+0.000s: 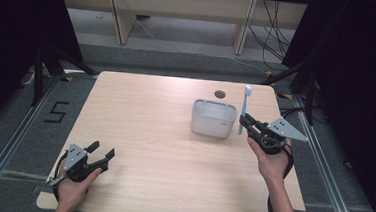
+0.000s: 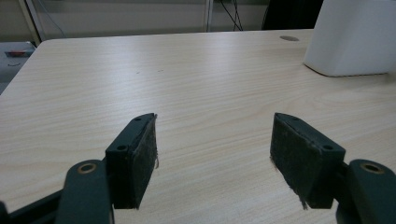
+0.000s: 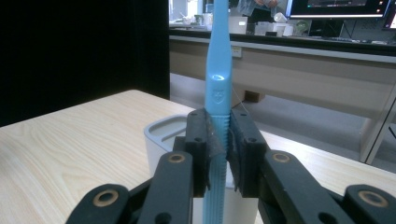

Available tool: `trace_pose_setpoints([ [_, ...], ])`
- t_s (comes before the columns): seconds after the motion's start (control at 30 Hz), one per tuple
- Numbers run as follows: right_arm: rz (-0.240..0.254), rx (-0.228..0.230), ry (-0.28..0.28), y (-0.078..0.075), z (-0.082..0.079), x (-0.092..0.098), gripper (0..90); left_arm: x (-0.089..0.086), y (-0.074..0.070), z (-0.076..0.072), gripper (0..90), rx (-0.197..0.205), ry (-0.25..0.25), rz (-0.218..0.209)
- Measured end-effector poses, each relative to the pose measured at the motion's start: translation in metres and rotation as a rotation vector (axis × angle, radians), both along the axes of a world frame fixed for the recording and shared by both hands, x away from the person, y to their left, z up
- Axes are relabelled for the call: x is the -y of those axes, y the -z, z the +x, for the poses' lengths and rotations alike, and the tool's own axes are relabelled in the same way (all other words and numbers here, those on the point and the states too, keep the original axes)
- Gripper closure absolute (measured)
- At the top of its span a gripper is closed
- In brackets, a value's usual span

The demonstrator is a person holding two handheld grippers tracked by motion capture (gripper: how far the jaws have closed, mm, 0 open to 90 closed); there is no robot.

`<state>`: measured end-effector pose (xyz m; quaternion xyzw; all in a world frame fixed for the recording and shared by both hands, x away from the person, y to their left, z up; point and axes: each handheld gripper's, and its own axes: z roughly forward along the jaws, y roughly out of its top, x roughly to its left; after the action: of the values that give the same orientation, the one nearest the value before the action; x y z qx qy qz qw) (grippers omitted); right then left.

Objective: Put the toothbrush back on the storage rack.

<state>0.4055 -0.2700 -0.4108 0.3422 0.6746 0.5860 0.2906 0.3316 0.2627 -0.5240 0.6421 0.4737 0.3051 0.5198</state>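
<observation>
1. A light wooden table (image 1: 174, 135) is seen from above, set on a grey floor, with dark curtains at both sides and pale furniture legs behind it.
2. A small round cable hole (image 1: 220, 94) is set near the far edge of the table.
3. A white rectangular container (image 1: 213, 118) is placed on the far right part of the table, just in front of the hole.
4. The left gripper (image 1: 101, 155) is held low over the near left corner of the table, well apart from the container.
5. In the left gripper view its jaws are spread wide, and nothing but bare tabletop is seen between its pads (image 2: 144, 158).
6. The right gripper (image 1: 245, 121) is held just beside the right side of the container by the person's right hand (image 1: 271, 162).
7. A light blue toothbrush (image 1: 244, 110) is clamped between its jaws and kept upright, with the bristle head at the top.
8. In the right gripper view the toothbrush handle (image 3: 219, 88) is gripped on both sides by the pads, and the container's rim (image 3: 161, 130) is seen directly behind them.
</observation>
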Motion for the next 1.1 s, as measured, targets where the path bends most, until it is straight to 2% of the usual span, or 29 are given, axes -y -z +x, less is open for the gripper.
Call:
trace_pose_setpoints([
  [0.1,-0.006,0.009,-0.002,-0.002,0.002,0.000,79.3,0.000,0.000,0.000,31.3,0.000,0.000,-0.001],
  [0.13,0.007,0.002,-0.003,-0.002,0.002,-0.001,79.3,0.000,0.000,0.000,31.3,0.001,0.001,0.000],
  [0.23,-0.007,0.018,-0.006,-0.004,0.005,-0.002,79.3,0.000,0.000,0.000,31.3,0.001,0.001,0.000],
  [0.37,0.007,0.027,0.000,-0.005,0.008,-0.004,79.3,0.000,0.001,0.001,31.3,0.009,0.004,-0.010],
  [0.53,0.021,0.038,0.000,-0.009,0.012,-0.007,79.3,0.000,0.000,0.000,31.3,0.000,0.002,0.000],
  [0.67,0.017,0.041,0.004,-0.012,0.014,-0.009,79.3,0.000,0.001,0.000,31.3,0.009,0.005,-0.011],
  [0.7,0.024,0.025,0.006,-0.012,0.014,-0.010,79.3,0.000,0.001,0.000,31.3,0.007,0.004,-0.013],
  [0.73,0.027,0.045,0.003,-0.012,0.017,-0.011,79.3,0.000,0.001,0.000,31.3,0.007,0.004,-0.013],
  [0.8,0.019,0.033,0.007,-0.013,0.016,-0.011,79.3,0.000,0.001,0.000,31.3,0.009,0.006,-0.010],
  [0.83,0.018,0.050,0.008,-0.013,0.018,-0.011,79.3,0.000,0.001,0.000,31.3,0.009,0.006,-0.008],
  [0.9,0.032,0.036,0.007,-0.013,0.018,-0.012,79.3,0.000,0.001,0.000,31.3,0.009,0.005,-0.010],
  [0.93,0.042,0.044,-0.005,-0.014,0.020,-0.013,79.3,0.000,0.001,0.000,31.4,0.009,0.006,-0.010],
  [1.1,0.029,0.045,0.012,-0.017,0.021,-0.014,79.3,0.000,0.001,0.000,31.4,0.008,0.006,-0.011],
])
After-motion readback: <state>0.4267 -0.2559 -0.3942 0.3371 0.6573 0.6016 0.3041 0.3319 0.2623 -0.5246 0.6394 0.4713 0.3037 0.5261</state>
